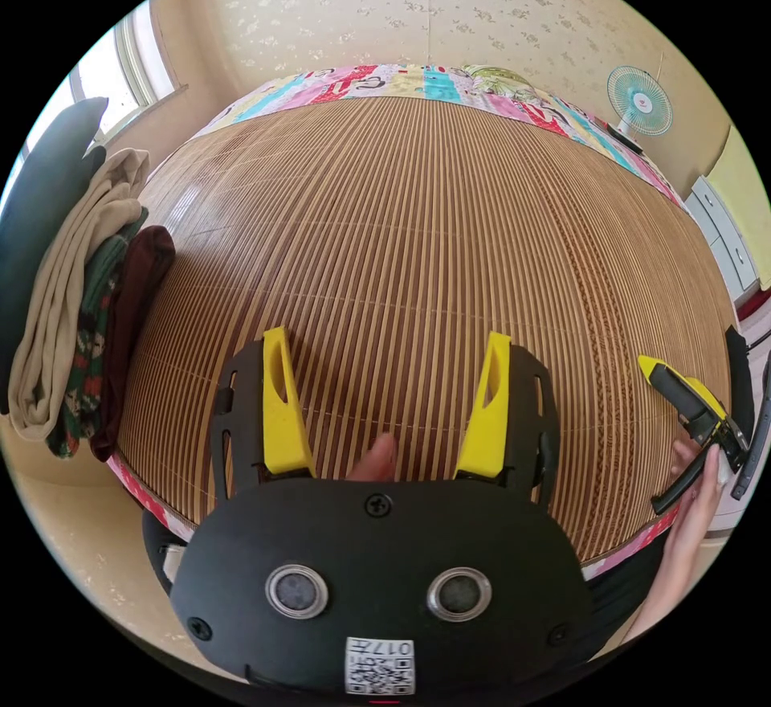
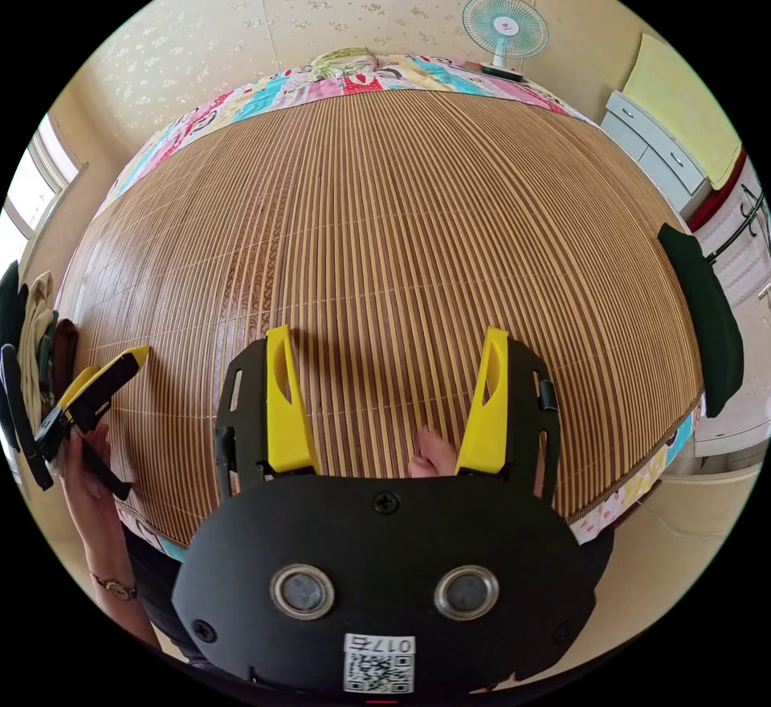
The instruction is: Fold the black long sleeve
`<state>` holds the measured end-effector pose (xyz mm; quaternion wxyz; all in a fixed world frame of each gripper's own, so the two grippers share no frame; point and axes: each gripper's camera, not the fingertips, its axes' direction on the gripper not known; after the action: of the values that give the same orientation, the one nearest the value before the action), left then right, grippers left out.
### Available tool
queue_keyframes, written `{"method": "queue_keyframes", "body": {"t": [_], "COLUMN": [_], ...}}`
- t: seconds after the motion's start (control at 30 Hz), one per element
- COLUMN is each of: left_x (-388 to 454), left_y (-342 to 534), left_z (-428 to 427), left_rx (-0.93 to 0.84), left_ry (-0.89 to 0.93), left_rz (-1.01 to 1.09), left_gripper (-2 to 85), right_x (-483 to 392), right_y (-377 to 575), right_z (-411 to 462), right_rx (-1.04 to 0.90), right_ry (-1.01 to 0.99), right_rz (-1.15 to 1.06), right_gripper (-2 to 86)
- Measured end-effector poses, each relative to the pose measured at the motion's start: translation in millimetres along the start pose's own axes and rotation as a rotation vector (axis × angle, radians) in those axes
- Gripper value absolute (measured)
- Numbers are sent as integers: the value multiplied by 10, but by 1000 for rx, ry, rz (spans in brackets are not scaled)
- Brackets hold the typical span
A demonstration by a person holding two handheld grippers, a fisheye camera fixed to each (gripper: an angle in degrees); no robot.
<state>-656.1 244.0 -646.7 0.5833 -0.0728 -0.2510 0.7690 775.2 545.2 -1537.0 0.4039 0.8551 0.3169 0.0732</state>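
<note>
Bamboo mat [image 1: 418,241] on the bed is bare in the middle, no garment spread on it yet. Likeliest black long sleeve = dark garment [image 2: 707,321] at the mat's edge on the R-hand side. It's bunched into a long strip whose long axis runs along that edge, partly hanging off the mat. Colour reads black/v. dark green, can't be sure.

Clothes pile [image 1: 80,297] sits at the opposite mat edge, L-hand side: beige, green patterned and maroon pieces stacked close. Another dark shape [image 1: 44,201] sits just beyond the pile; can't tell if it's a garment or a cushion.

R gripper [image 2: 387,345]: over the near part of the mat, jaws spread wide, nothing between them, not touching cloth. Dark garment is off to its outer side and apart from the jaws, with mat showing between.

L gripper [image 1: 387,345]: over the near part of the mat too, jaws spread wide, empty, well apart from the dark garment and nearer the pile.

Judgement: R gripper is the nearer one, so the coming move prob. is R reaching sideways along the near mat edge to pinch the strip & drag it to mid-mat. Since the strip lies lengthwise along the edge, the jaws would need to come across it, not along it. Fold not started.
</note>
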Motion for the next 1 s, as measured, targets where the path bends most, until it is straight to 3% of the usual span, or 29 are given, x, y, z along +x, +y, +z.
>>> {"method": "queue_keyframes", "body": {"t": [0.4,0.47,0.53,0.6,0.67,0.83,1.0], "left_x": [-214,-350,-539,-801,-1151,-2076,-3403], "left_y": [149,264,407,610,905,1476,1930], "left_z": [-189,-304,-453,-645,-941,-1650,-2398], "left_rx": [-24,-29,-9,46,125,269,478], "left_ry": [11,28,113,288,435,492,575], "left_rz": [32,7,-49,-90,-76,-43,-303], "left_gripper": [299,234,155,112,74,3,-2], "right_x": [185,244,323,463,593,949,1502], "right_y": [-153,-169,-153,-20,138,714,1173], "right_z": [-38,-91,-191,-410,-568,-910,-1259], "right_rx": [-32,-71,-95,-82,-78,-102,-86], "right_ry": [-18,-39,-59,-254,-392,-682,-911], "right_rz": [-29,-65,-79,-139,-169,-267,-218], "right_gripper": [282,249,163,68,47,16,6]}}
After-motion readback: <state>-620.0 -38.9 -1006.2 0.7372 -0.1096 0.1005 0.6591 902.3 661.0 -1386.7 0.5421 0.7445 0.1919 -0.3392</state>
